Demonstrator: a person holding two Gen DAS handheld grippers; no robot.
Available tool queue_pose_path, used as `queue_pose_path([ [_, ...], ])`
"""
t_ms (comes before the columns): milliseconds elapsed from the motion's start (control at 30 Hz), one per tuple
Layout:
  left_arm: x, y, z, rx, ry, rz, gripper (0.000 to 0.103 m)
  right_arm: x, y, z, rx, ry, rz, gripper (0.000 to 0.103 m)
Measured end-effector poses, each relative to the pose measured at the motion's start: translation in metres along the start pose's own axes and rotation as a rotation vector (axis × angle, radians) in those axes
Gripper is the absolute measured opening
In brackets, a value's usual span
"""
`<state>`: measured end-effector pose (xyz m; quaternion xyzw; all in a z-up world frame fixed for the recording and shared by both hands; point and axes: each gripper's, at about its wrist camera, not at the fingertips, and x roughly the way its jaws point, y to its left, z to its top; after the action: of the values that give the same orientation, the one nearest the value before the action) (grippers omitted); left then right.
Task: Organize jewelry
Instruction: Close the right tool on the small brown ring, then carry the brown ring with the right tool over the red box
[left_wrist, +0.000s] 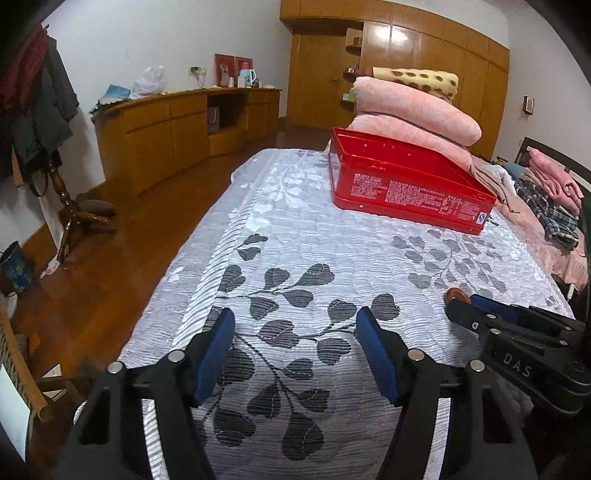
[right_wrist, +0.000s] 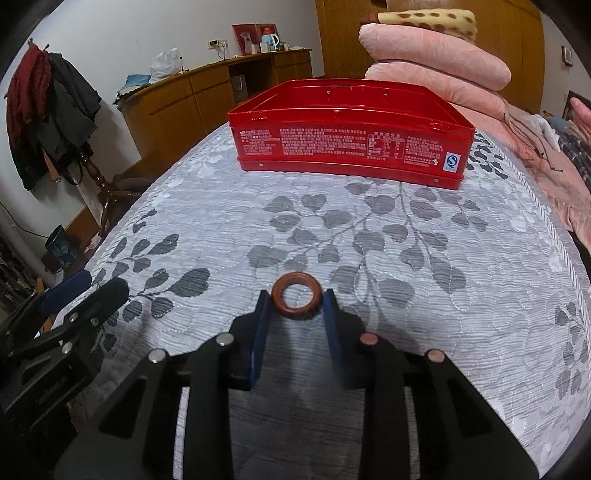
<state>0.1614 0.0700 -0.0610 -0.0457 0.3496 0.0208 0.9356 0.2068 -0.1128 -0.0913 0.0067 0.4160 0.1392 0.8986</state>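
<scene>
A brown ring (right_wrist: 296, 298) lies on the leaf-patterned bedspread (right_wrist: 369, 229), and my right gripper (right_wrist: 296, 301) has its blue pads against both sides of it, shut on it. From the left wrist view the same ring (left_wrist: 455, 295) peeks out at the tip of the right gripper (left_wrist: 466, 303). My left gripper (left_wrist: 295, 317) hovers low over the bedspread (left_wrist: 295, 240) to the left of the right one, open, with nothing between its fingers. The left gripper (right_wrist: 85, 288) also shows at the left edge of the right wrist view. An open red tin box (right_wrist: 347, 144) (left_wrist: 406, 188) stands farther up the bed.
Folded pink quilts (right_wrist: 436, 62) are stacked behind the tin. Folded clothes (left_wrist: 550, 192) lie at the right of the bed. Left of the bed are a wooden floor (left_wrist: 110, 258), a coat stand (left_wrist: 40, 110) and low wooden cabinets (left_wrist: 177, 125).
</scene>
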Motion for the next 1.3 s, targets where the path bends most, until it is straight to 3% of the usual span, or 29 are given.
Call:
queue_pose_path([
  [167,-0.001,-0.004,0.002,0.001,0.0,-0.008,0.067,-0.016,-0.011,-0.001,0.015,-0.036,-0.016,0.027],
  [367,-0.003,-0.035,0.02,0.037,-0.01,-0.032,0.058,-0.043,-0.043,0.006,0.076,-0.097,-0.037,0.028],
  [567,-0.009,-0.081,0.052,0.097,-0.084,-0.101,0.054,-0.067,-0.082,0.035,0.118,-0.178,-0.064,0.028],
  [700,-0.001,-0.098,0.071,0.112,-0.092,-0.136,0.047,-0.071,-0.099,0.062,0.112,-0.222,-0.085,0.028],
  [1033,0.031,-0.097,0.143,0.089,-0.127,-0.117,0.033,-0.043,-0.098,0.125,0.082,-0.245,-0.054,0.028],
  [1167,0.053,-0.098,0.166,0.077,-0.108,-0.136,0.02,-0.021,-0.096,0.143,0.081,-0.219,-0.043,0.028],
  [1300,0.078,-0.099,0.182,0.07,-0.079,-0.136,0.017,0.002,-0.096,0.156,0.085,-0.182,-0.03,0.028],
])
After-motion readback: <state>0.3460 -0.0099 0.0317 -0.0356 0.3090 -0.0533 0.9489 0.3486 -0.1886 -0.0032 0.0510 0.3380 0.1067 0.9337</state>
